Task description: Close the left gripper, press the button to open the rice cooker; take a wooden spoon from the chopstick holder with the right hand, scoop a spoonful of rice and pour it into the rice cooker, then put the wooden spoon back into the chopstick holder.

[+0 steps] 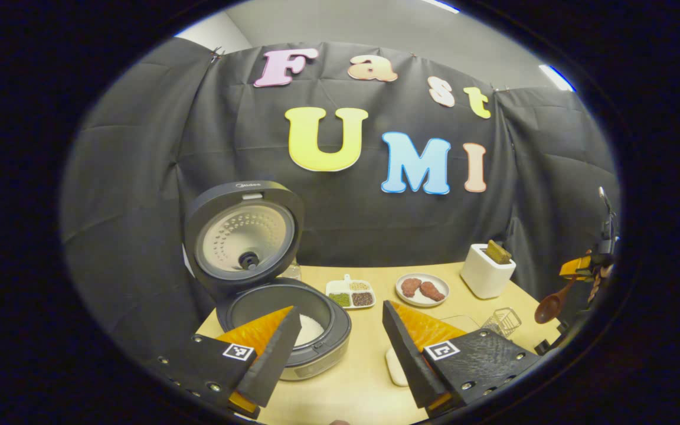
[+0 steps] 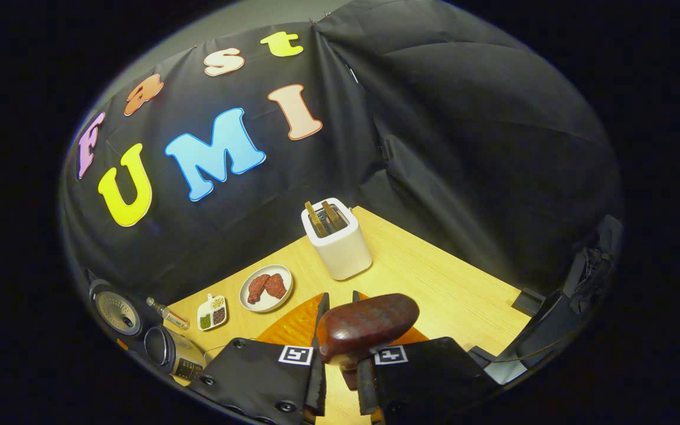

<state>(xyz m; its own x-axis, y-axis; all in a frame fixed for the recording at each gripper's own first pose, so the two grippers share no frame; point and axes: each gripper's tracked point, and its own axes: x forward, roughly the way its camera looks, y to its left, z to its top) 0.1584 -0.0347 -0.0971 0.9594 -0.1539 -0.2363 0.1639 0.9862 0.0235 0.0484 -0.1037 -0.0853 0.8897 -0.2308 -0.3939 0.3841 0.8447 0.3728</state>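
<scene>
A pale wooden surface (image 1: 363,378) stands in a booth hung with black cloth. On it, in the left gripper view, the rice cooker (image 1: 284,321) sits at the near left with its lid (image 1: 244,236) swung up and back, and something white lies in the pot. Behind it are a seed dish (image 1: 350,293), a plate of meat (image 1: 422,288), a white toaster (image 1: 486,270) and, nearer, a small wire holder (image 1: 502,321).

The left gripper (image 1: 340,348) hovers over the surface with its fingers spread wide and nothing between them.

The right gripper (image 2: 340,354) has its fingers drawn in narrow on the spoon (image 2: 368,327), gripping the handle just under the bowl. In the left gripper view the same spoon (image 1: 551,306) hangs at the far right, above the surface and well apart from the cooker. Its long axis runs on a slant, bowl end low and toward the cooker, handle rising up into the far gripper.

Whether the bowl carries rice cannot be told. The grip sits close to the bowl, so the spoon could twist between the fingers and spill on the way over. Going back, the spoon could catch on the holder's wire or tip it.
</scene>
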